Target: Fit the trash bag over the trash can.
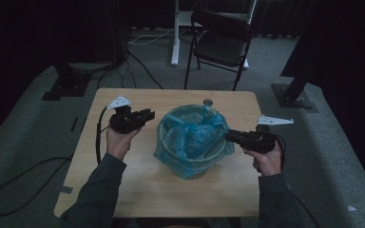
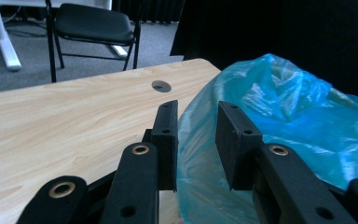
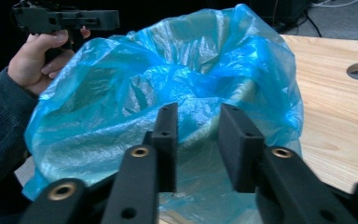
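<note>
Fitting blue bag [image 1: 190, 137] over bin [image 1: 192, 168] rim
L gripper [image 1: 145, 115] & R gripper [image 1: 231, 136] fingers part-open, empty; bag edge may slip back into bin.

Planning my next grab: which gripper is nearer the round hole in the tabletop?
Left. The left gripper sits just left of the bin, closer to the hole. The right gripper is at the blue bag's right rim, farther toward the person.

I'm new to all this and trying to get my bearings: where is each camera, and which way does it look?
High view: above the table, looking down on the bin with the blue bag; both forearms show.
Left gripper view: rides the left gripper, facing the bag; open jaws show.
Right gripper view: rides the right gripper, facing the bag; open jaws show.
Shared: all three show the bag.
</note>
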`<action>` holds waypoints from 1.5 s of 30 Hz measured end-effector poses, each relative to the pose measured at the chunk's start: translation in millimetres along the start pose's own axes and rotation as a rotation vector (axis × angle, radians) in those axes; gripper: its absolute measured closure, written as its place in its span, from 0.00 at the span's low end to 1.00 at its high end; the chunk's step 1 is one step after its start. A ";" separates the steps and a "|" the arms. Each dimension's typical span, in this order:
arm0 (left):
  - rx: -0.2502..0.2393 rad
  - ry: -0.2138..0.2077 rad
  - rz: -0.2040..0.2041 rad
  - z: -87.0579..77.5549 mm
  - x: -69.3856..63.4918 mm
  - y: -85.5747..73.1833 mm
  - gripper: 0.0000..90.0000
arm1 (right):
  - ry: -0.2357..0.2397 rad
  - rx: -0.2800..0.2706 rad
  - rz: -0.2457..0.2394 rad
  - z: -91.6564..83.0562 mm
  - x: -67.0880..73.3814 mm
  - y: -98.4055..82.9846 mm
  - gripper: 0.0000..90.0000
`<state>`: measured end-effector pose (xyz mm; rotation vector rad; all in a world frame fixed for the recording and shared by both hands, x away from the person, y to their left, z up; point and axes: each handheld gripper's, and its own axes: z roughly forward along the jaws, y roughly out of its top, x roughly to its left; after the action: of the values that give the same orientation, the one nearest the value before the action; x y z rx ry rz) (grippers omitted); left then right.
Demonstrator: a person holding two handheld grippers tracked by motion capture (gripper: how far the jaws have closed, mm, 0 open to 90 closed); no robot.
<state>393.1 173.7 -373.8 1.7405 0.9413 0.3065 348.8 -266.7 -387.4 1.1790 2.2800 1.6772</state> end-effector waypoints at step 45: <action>0.077 -0.167 0.199 37.8 -65.2 42.6 0.68 | -0.034 0.108 -0.089 -3.4 3.8 -7.9 1.00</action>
<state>392.5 96.4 -334.8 1.9035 0.6688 0.2517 340.4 -267.8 -391.3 1.0991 2.3909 1.5099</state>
